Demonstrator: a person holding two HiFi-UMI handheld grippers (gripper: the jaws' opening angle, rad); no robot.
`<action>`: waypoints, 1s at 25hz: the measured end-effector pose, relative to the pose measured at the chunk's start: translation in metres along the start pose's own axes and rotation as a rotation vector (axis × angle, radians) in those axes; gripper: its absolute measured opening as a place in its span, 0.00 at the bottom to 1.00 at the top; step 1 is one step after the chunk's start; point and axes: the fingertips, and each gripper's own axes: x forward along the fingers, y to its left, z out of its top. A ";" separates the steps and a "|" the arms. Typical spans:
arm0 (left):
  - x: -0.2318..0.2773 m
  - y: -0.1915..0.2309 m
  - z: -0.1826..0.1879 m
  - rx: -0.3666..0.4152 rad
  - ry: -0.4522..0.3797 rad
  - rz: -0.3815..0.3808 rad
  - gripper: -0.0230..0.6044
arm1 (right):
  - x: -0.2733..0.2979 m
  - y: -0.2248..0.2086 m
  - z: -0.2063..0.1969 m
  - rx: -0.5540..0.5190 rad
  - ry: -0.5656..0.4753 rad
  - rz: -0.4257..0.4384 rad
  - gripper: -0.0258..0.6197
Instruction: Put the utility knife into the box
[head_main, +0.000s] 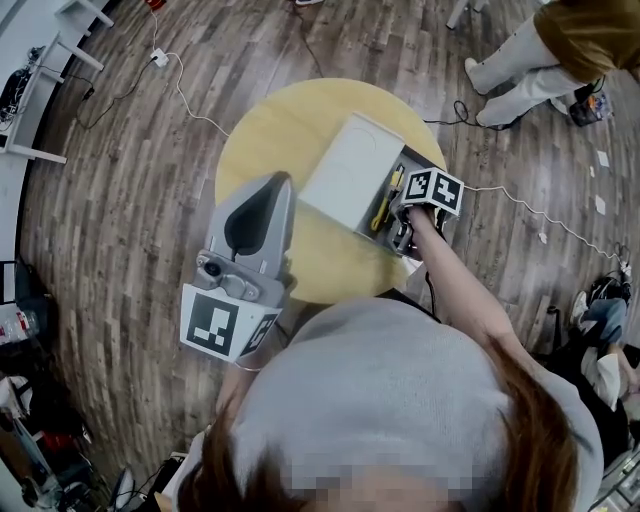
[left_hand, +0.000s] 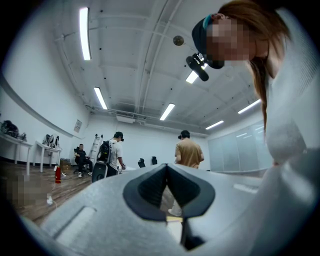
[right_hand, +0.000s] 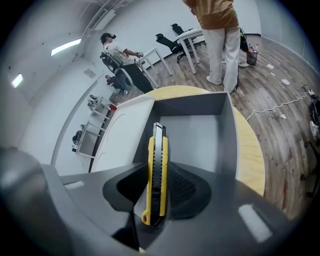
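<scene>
A yellow and black utility knife (right_hand: 156, 175) stands gripped between the pads of my right gripper (right_hand: 158, 172), its blade end pointing down into the box. The box (right_hand: 227, 131) has grey inner walls and a white lid (head_main: 347, 170) folded open to the left; it sits on the round yellow table (head_main: 270, 130). From the head view my right gripper (head_main: 399, 222) hovers over the open grey compartment with the knife (head_main: 384, 207) at its tip. My left gripper (head_main: 279, 184) is held near my body, off the box's left side, jaws together and empty (left_hand: 166, 168).
A person in white trousers (head_main: 515, 70) stands beyond the table's far right edge. Cables (head_main: 180, 95) trail over the wooden floor around the table. Two more people (left_hand: 114, 155) stand far off in the room, and desks (right_hand: 187, 37) with chairs sit behind.
</scene>
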 end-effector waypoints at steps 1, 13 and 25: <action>0.000 0.001 -0.001 -0.001 0.004 0.000 0.04 | 0.003 -0.001 -0.001 0.009 0.010 -0.006 0.23; -0.001 0.004 0.005 -0.001 -0.006 0.005 0.04 | 0.021 -0.011 -0.008 0.046 0.071 -0.069 0.23; 0.007 -0.004 0.007 -0.008 -0.020 -0.002 0.04 | 0.023 -0.009 -0.008 -0.032 0.088 -0.137 0.23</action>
